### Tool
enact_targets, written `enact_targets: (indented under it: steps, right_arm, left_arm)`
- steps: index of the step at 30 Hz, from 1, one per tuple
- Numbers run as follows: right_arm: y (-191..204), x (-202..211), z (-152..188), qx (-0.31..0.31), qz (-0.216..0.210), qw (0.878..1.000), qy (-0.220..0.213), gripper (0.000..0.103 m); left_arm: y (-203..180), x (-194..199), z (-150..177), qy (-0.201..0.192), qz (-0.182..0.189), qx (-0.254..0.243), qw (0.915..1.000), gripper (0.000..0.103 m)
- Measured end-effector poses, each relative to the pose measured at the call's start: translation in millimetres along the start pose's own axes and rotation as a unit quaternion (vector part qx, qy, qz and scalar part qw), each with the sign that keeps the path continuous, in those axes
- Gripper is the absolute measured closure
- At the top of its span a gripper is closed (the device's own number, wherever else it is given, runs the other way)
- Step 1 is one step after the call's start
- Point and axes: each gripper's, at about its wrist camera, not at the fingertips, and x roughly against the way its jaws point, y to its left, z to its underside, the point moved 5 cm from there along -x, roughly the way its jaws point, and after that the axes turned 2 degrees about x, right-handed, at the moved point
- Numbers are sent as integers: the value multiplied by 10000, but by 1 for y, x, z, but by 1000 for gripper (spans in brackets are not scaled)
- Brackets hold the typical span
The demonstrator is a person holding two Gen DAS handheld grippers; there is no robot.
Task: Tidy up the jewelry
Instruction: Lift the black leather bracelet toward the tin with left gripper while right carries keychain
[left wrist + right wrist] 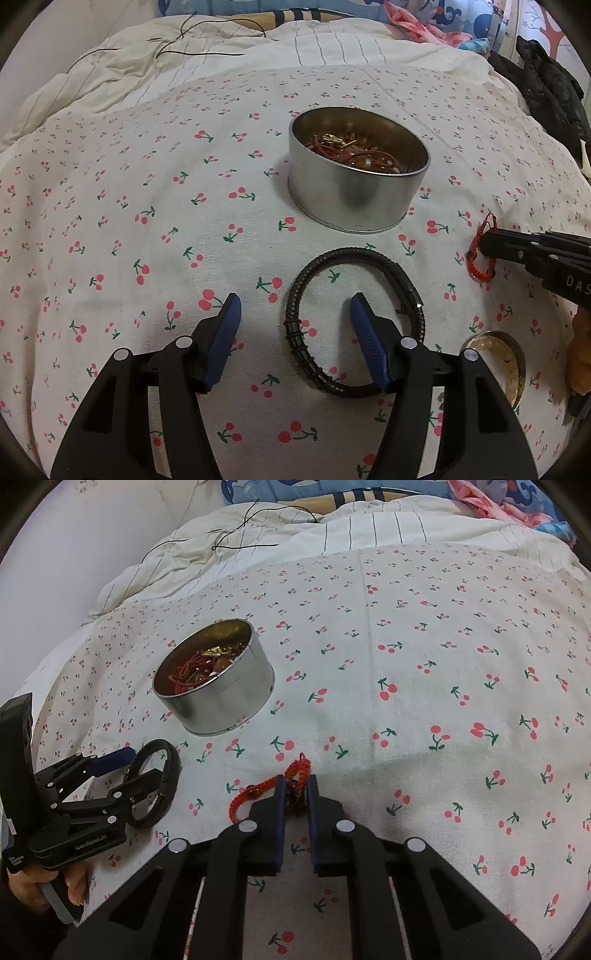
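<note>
A round silver tin (354,192) holding red cords and gold pieces sits on the cherry-print sheet; it also shows in the right wrist view (221,698). A black braided bracelet (306,354) lies flat on the sheet. My left gripper (295,306) is open, its right finger inside the bracelet's loop and its left finger outside it; the right wrist view (142,764) shows the same. My right gripper (295,786) is shut on a red braided cord bracelet (255,792), which also shows at the gripper's tip in the left wrist view (476,254).
A small shiny bowl-like dish (506,354) lies at the lower right of the left wrist view. A rumpled striped quilt (184,62) with a thin black cord lies behind. Dark clothing (546,88) is at the far right.
</note>
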Motion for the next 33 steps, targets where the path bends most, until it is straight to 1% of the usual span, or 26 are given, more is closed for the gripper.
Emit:
enact_targets:
  steps: [1,3,5,6,8,16,22,33]
  right_arm:
    - [0,1,0,2,-3,10000,-5,94]
    - [-1,1,0,-5,6,10000,-13,94]
    - [-1,2,0,-2,3,10000,-13,94]
    - [-1,3,0,-7,8,10000,-25,94]
    - [0,5,0,3,-4,10000,-40,94]
    - [0,11,-1,3,-54,9999,-102,94]
    - [-1,16,-3,-45,-131,9998,-160,94]
    - [-1,23,-5,-129,-269,9992,-261,94]
  left_arm:
    - [-1,0,0,-2,15,-21,10000,45]
    - [-4,1,1,-10,80,-81,9999,52]
    - [-9,3,1,-17,185,-172,9997,69]
    - [-11,4,1,-27,182,-219,9996,71]
    - [-15,4,2,-45,193,-337,9992,80]
    - [-20,10,3,-105,203,-464,9987,92]
    - [-23,15,1,-205,210,-517,9982,94]
    - [-25,26,-2,-365,252,-574,9974,94]
